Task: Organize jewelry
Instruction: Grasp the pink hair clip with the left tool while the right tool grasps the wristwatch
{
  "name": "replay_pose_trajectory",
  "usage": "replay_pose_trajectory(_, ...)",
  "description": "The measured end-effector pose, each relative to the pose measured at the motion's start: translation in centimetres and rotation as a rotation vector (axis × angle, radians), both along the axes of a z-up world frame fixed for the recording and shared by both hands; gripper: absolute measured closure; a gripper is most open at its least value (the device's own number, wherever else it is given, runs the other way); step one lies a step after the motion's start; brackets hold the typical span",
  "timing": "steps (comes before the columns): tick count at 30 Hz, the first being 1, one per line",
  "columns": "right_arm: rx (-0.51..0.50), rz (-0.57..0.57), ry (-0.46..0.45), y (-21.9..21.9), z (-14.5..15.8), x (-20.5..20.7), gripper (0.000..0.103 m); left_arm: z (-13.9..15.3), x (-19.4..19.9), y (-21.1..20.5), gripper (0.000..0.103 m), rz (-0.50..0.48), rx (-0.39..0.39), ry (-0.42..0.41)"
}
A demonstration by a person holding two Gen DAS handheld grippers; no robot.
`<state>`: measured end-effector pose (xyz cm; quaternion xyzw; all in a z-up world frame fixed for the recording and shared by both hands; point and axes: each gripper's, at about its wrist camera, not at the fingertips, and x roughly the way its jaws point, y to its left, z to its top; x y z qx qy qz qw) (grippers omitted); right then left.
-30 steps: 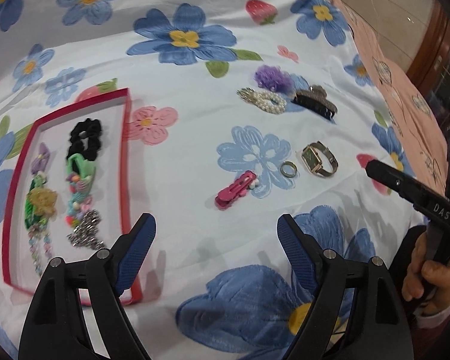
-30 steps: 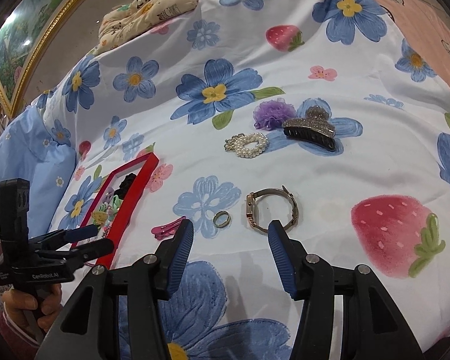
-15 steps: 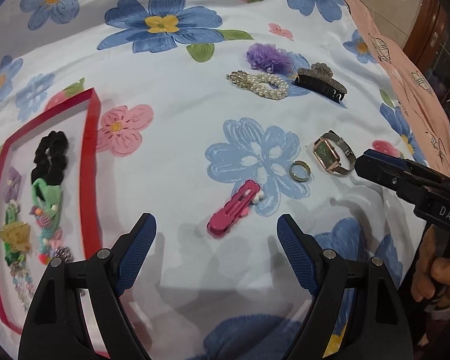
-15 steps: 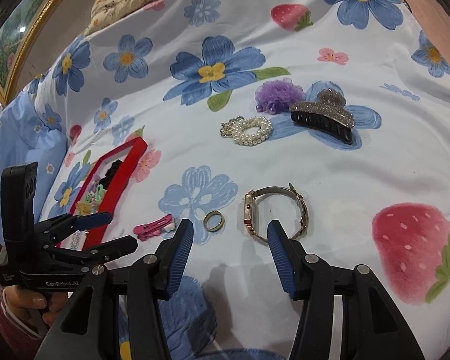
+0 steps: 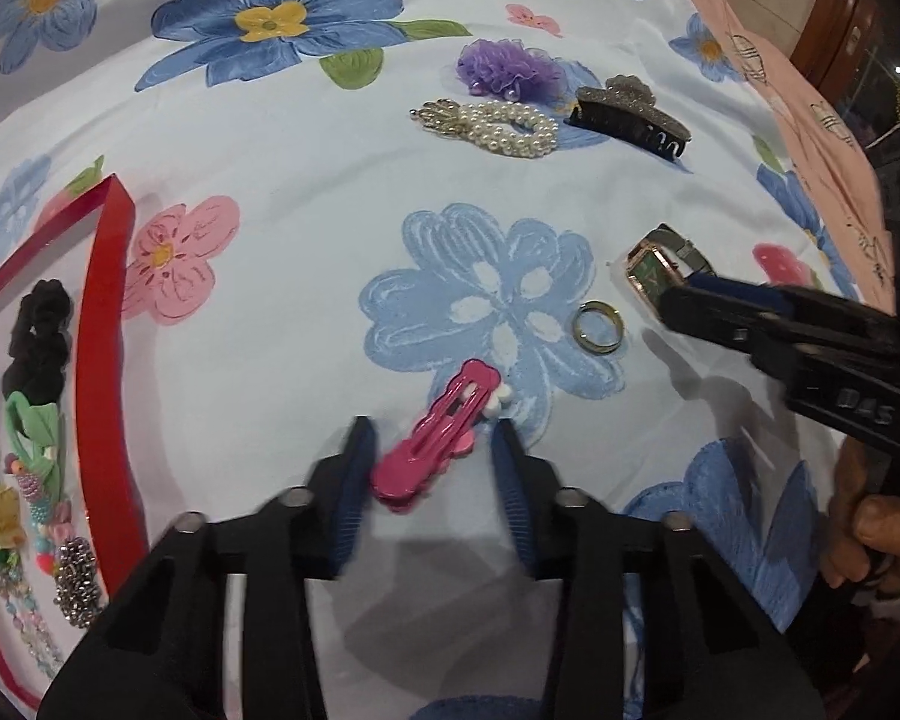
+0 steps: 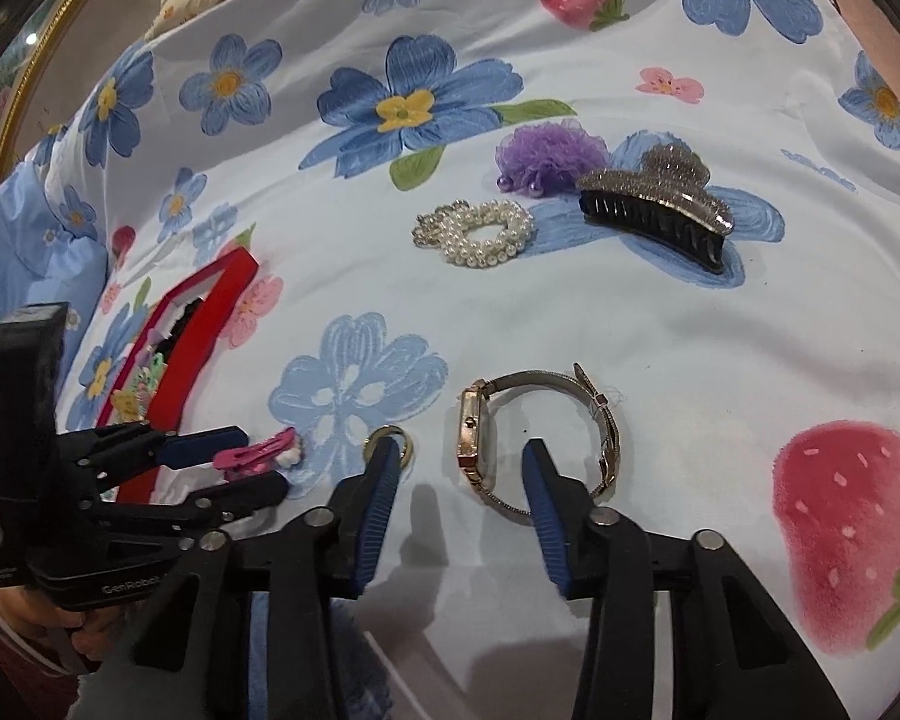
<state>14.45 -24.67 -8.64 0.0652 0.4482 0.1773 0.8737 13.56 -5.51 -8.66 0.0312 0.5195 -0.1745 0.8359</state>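
Note:
A pink hair clip (image 5: 432,444) lies on the flowered sheet between the fingers of my left gripper (image 5: 432,438). Its jaws are closing, and gaps still show beside the clip. The right wrist view shows this gripper (image 6: 228,465) from the side with the clip (image 6: 258,453) between its fingers. My right gripper (image 6: 462,450) is closing around the face of a rose-gold watch (image 6: 480,438) without touching it. Its left fingertip covers part of a gold ring (image 6: 405,438). A red tray (image 5: 108,300) at the left holds several hair pieces.
A pearl bracelet (image 5: 498,126), a purple scrunchie (image 5: 504,69) and a glittery black claw clip (image 5: 630,114) lie farther back. The ring (image 5: 597,327) sits between clip and watch (image 5: 651,267). A pink cloth (image 5: 810,138) borders the right, a blue cloth (image 6: 18,252) the left.
Both grippers have come down and forward toward the sheet. The left jaws have narrowed around the pink clip. The right jaws have narrowed about the watch face.

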Motion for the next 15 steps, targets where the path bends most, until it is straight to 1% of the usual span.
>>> replay_pose_trajectory(1, -0.002, -0.002, 0.007, 0.0, -0.2, 0.1, 0.069, 0.0, 0.1, 0.0, 0.079, 0.000, -0.008, 0.002)
replay_pose_trajectory(3, -0.008, -0.001, 0.012, 0.1, -0.6, 0.3, 0.084, 0.0, 0.0, 0.1, 0.083, -0.001, -0.023, 0.000)
replay_pose_trajectory(4, -0.012, 0.000, 0.011, 0.1, -0.7, 0.4, 0.089, 0.0, 0.0, 0.0, 0.085, -0.002, -0.025, 0.000)
replay_pose_trajectory(5, -0.008, 0.000, 0.010, 0.1, -0.7, 0.3, 0.093, 0.1, -0.2, 0.0, 0.085, 0.000, -0.032, -0.003)
replay_pose_trajectory(9, -0.014, 0.005, -0.022, 0.2, 0.1, -0.3, 0.095, 0.5, -0.8, 0.4, 0.085, 0.013, -0.068, 0.000)
replay_pose_trajectory(15, 0.025, 0.032, -0.044, 0.9, 1.8, -1.3, 0.095, 1.6, -2.2, 1.9, 0.085, 0.062, -0.118, -0.012)
